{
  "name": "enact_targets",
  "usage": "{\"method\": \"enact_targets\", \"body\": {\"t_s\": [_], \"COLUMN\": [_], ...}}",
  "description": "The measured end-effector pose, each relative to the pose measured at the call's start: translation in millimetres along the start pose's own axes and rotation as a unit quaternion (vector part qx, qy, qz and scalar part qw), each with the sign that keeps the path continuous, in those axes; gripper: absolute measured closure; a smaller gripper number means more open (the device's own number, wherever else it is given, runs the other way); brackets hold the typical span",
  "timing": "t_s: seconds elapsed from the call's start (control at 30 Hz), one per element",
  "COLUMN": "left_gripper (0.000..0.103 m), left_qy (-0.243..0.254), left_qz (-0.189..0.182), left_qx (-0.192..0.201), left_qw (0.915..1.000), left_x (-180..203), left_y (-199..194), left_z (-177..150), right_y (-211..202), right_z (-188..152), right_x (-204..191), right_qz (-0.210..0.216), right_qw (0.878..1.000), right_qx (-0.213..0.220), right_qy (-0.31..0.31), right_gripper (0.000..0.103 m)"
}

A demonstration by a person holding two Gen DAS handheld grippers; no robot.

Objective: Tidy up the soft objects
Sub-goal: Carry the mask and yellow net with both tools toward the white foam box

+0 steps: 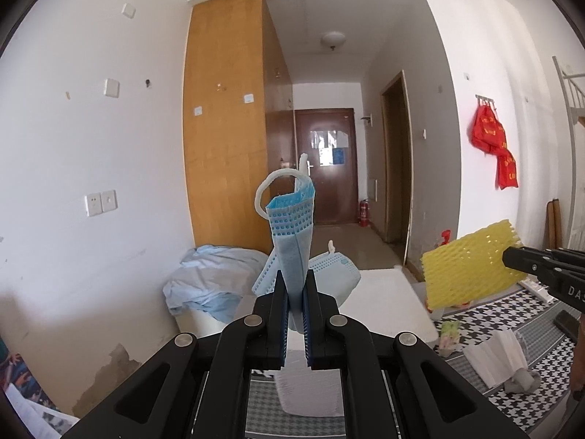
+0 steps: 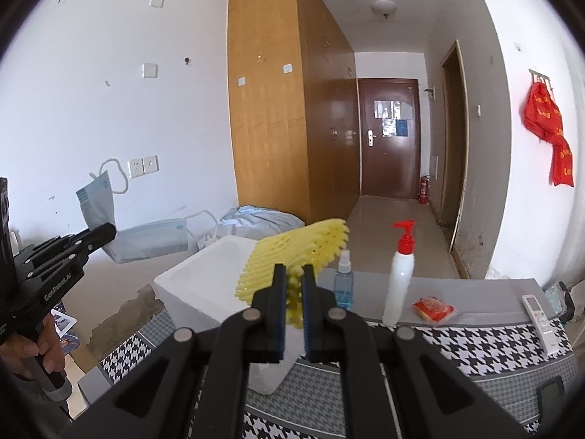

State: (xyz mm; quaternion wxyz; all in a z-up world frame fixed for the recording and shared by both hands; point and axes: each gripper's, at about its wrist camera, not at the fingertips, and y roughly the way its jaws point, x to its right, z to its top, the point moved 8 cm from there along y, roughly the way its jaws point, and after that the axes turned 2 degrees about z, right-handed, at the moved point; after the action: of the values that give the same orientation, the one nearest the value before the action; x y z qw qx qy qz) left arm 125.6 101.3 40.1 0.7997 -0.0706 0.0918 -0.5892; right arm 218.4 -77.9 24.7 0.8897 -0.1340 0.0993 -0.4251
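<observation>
1. My left gripper (image 1: pixel 295 285) is clamped on a blue face mask (image 1: pixel 292 241), which stands up folded between its fingers with a white ear loop (image 1: pixel 265 192) curling at the top.
2. A second, paler mask (image 1: pixel 336 274) hangs from the same grip, just behind the first one.
3. My right gripper (image 2: pixel 293 285) is pinched on a sheet of yellow foam netting (image 2: pixel 296 248), which fans up and away from the fingers, held in the air.
4. From the left wrist camera the netting (image 1: pixel 471 263) sits off to the right, with my right gripper's tips (image 1: pixel 512 256) at its edge.
5. Below both grippers is a white foam box (image 2: pixel 204 281), resting on a table with a black-and-white houndstooth cloth (image 2: pixel 475 344).
6. On the grey surface beyond stand a small blue spray bottle (image 2: pixel 344 285) and a white pump bottle with a red top (image 2: pixel 400 278), near each other; a red packet (image 2: pixel 433 308) and a white remote (image 2: pixel 541 322) lie further right.
</observation>
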Motion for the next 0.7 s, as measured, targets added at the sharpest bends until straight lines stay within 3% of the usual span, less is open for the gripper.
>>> {"method": "enact_targets", "body": {"t_s": [0.7], "left_gripper": [0.096], "left_qy": [-0.024], "left_qz": [0.030], "left_qx": [-0.007], "left_qw": [0.9993], "left_x": [-43.6], "left_y": [-6.6], "left_z": [-16.1], "right_y": [60.4], "right_z": [7.1], "right_x": [-44.3], "right_qz": [0.041], "right_qw": [0.998], "right_qx": [-0.040], "right_qy": [-0.002], "right_gripper": [0.093]}}
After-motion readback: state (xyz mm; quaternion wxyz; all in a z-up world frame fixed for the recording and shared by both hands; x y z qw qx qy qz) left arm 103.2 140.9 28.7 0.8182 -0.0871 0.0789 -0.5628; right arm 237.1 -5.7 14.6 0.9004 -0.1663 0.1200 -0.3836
